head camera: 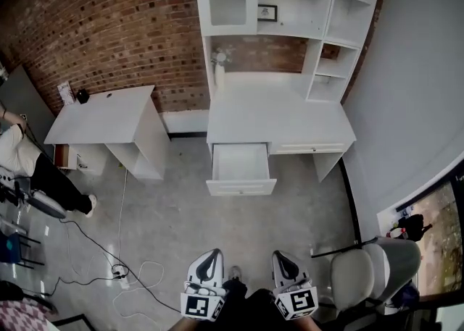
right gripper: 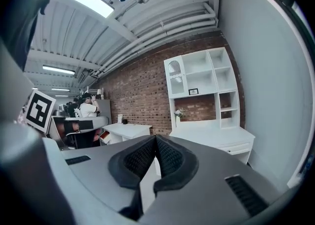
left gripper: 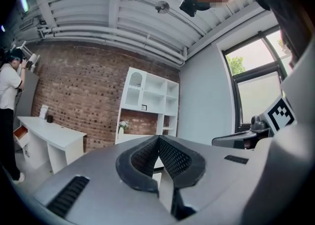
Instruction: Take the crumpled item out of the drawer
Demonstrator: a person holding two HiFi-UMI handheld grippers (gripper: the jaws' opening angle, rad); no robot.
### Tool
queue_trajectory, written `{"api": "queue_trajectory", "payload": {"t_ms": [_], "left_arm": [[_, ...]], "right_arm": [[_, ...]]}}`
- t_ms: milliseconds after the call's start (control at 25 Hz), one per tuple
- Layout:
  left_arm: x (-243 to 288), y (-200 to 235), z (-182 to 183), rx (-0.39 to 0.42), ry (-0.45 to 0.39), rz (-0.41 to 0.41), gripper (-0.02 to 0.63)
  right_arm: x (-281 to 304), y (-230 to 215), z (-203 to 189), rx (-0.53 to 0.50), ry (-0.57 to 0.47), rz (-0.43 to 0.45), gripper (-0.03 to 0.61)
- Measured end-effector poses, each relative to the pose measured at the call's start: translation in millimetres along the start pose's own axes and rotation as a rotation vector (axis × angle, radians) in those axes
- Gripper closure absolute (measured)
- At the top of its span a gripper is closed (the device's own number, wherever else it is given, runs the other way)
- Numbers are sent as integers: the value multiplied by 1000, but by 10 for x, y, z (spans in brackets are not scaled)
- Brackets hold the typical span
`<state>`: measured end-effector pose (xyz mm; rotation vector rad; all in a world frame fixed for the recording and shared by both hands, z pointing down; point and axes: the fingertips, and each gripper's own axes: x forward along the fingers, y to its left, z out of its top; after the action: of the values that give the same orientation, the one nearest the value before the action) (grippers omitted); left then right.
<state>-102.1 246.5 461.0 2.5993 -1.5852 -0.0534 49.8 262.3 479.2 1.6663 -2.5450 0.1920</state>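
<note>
**Drawer open, both of your grippers shut and well short of it**

You cannot make out the crumpled item from where you stand. The drawer (head camera: 240, 169) is pulled out from the left end of the desk's front edge. In the head view its inside reads only as a pale, even bottom, too small to show what lies there. Just right of it, a second drawer front (head camera: 308, 148) sits flush with the desk (head camera: 290, 121).

A white hutch (head camera: 297, 3) stands along the desk's back edge. It has a small framed picture (head camera: 267, 11) on one shelf. A vase (head camera: 219, 69) stands near the desk's back left corner.

Your left gripper (head camera: 212, 253) and right gripper (head camera: 280, 256) sit side by side at the bottom edge of the head view. Both point toward the desk and are well apart from the drawer, with floor (head camera: 217, 224) between.

In the left gripper view the ribbed pads (left gripper: 172, 157) are pressed together at their tips, with nothing between them. The right gripper view shows the same: its pads (right gripper: 170, 157) meet at the tips and pinch nothing.

A chair (head camera: 366, 271) stands just to the right of your right gripper. Left of the desk, a side table (head camera: 105, 114) stands against the brick wall (head camera: 109, 25). A person (head camera: 32, 166) is at the left edge of the head view, and a cable (head camera: 109, 261) trails across the floor near your left gripper.
</note>
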Motion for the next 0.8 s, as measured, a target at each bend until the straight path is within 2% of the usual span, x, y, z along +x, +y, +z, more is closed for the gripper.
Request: {"api": "queue_trajectory", "payload": {"t_ms": [120, 360, 480, 640, 800], "left_arm": [[504, 277, 88, 4, 4, -24, 589], [1374, 746, 11, -26, 63, 4, 589], [1873, 951, -71, -31, 76, 17, 589], [2626, 1228, -152, 12, 104, 50, 589], [3331, 1426, -186, -17, 132, 99, 589]], "right_arm": [[466, -190, 198, 10, -12, -22, 566], [1398, -669, 304, 19, 21, -19, 565], [1942, -952, 267, 9, 36, 4, 566], [2692, -1376, 329, 18, 41, 47, 566], [3294, -1718, 524, 21, 46, 116, 566]]}}
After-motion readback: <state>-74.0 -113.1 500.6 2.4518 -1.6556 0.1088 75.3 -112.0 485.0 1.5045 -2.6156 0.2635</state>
